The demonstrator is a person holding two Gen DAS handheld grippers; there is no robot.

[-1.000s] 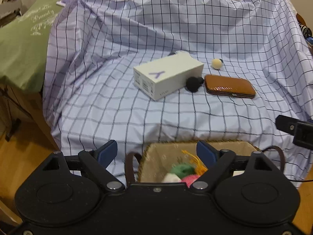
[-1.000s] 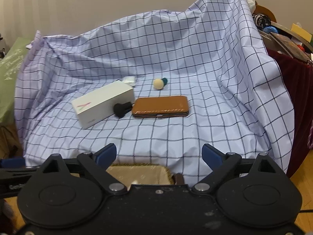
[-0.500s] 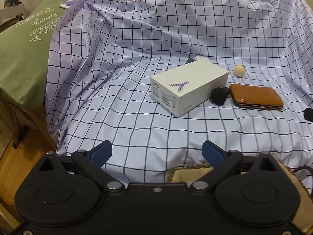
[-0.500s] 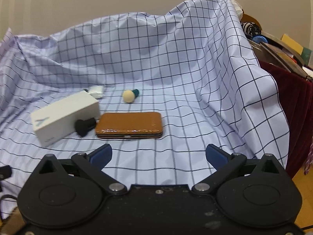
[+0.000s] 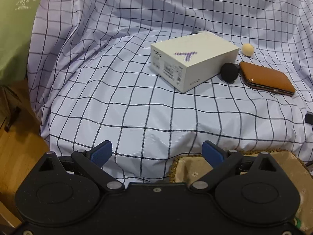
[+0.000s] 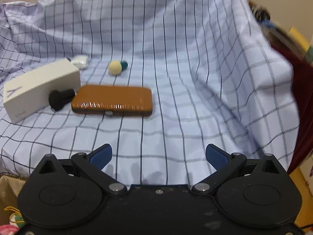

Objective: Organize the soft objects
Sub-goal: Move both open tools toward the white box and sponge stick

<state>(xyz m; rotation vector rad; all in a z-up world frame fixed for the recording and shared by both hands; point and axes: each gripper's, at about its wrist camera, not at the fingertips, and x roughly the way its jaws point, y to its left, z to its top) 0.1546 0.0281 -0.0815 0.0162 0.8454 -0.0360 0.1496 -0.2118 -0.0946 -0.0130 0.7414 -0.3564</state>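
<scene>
**Now: two empty grippers, soft balls lying far up the checked cloth**

Ahead of the right gripper (image 6: 158, 155), whose blue-padded jaws stand wide apart and hold nothing, the small cream felt ball (image 6: 114, 68) lies at about eleven o'clock, well apart, with a small dark-green ball (image 6: 124, 64) touching its far side. The left gripper (image 5: 157, 151) is likewise spread and empty; from it the cream ball sits at one o'clock, beyond the white rectangular phone box (image 5: 192, 62). The right seems the nearer.

The glossy tan leather case (image 6: 112, 99) runs its long axis from nine to three o'clock, between gripper and balls.

Counted: one box, one case, one black knobbed cylinder (image 6: 59, 97), two balls, and one blurred white crumpled packet (image 6: 80, 61), possibly plastic. The beige fabric-lined woven basket (image 5: 187, 168) lies just under the left gripper.
</scene>
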